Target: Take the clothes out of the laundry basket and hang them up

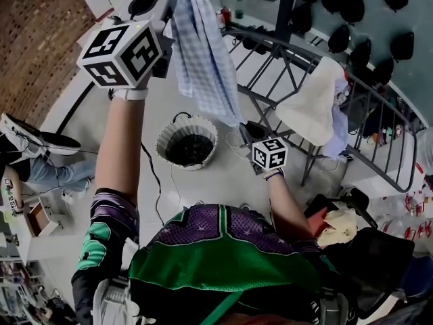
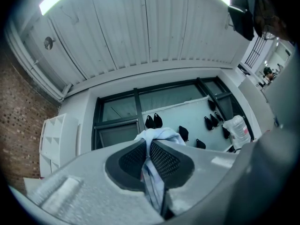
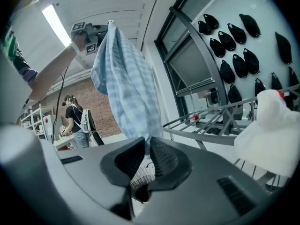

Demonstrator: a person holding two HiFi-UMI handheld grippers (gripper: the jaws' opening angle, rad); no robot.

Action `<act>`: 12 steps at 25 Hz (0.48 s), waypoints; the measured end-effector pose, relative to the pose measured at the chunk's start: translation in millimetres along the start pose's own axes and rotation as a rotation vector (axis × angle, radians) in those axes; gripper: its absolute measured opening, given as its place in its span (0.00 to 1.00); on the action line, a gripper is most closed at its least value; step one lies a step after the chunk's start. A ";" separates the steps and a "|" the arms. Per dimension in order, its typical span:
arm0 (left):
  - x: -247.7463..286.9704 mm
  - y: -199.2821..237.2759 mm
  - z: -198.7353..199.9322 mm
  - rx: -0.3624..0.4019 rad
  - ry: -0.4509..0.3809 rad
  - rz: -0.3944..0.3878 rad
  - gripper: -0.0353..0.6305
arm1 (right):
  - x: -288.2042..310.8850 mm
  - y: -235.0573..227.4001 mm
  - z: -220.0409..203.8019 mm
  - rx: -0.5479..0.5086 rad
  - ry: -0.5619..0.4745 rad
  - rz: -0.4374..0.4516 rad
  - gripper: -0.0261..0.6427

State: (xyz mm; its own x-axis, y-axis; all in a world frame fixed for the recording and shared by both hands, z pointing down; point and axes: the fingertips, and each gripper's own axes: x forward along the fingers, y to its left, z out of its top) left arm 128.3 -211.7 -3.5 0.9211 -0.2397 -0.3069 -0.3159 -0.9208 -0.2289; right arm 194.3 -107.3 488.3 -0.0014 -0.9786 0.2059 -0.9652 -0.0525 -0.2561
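Pale grey floor (image 1: 203, 181) spreads underneath, and above it hangs a blue-and-white checked cloth (image 1: 203, 53), lifted clear of the floor and held at both ends. The left tongs (image 2: 148, 149) are raised high on an outstretched arm and clenched on the cloth's top: a bunched fold is squeezed between the ribbed pads (image 2: 166, 161) and spills out above and below them. From there the cloth falls in a long loose drape toward the right tongs (image 3: 146, 146), which sit lower and point at it from the side. Its bottom tip runs down into the narrow slit between their pads, so they are clamped on that lower corner. Each pair of tongs carries its marker cube, the left one (image 1: 122, 51) large and near the camera, the right one (image 1: 270, 153) smaller and lower. Below the cloth, the white woven laundry basket (image 1: 166, 137) stands on the floor just beside the near left corner of the drying rack (image 1: 284, 59). The basket's inside is dark, and what lies in it cannot be made out. A thin black cable (image 1: 152, 175) trails across the floor beside it. A white garment (image 1: 311, 107) is draped over the rack's near rail, toward its right end. Behind the rack, rows of dark pods (image 1: 342, 5) are fixed to a pale green wall. A brick wall (image 1: 34, 39) closes the far left, and in front of it, in the right gripper view, a person (image 3: 77, 121) stands at a bench.
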 end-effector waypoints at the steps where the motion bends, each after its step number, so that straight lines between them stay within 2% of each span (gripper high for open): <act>1: -2.3 5.5 -4.7 -0.006 0.008 0.014 0.11 | -2.7 -2.7 2.2 -0.003 -0.006 0.000 0.09; 6: -27.4 54.9 -43.6 -0.061 0.068 0.127 0.11 | -29.7 -27.4 34.9 -0.016 -0.069 -0.041 0.08; 12: -72.8 110.3 -105.2 -0.151 0.153 0.267 0.11 | -74.1 -59.3 113.7 -0.012 -0.228 -0.125 0.08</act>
State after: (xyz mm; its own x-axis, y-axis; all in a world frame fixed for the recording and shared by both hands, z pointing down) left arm 50.4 -328.2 90.7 0.8376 -0.5110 -0.1931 -0.5235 -0.8519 -0.0166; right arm 281.4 -54.3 380.7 0.1759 -0.9843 0.0170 -0.9572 -0.1751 -0.2303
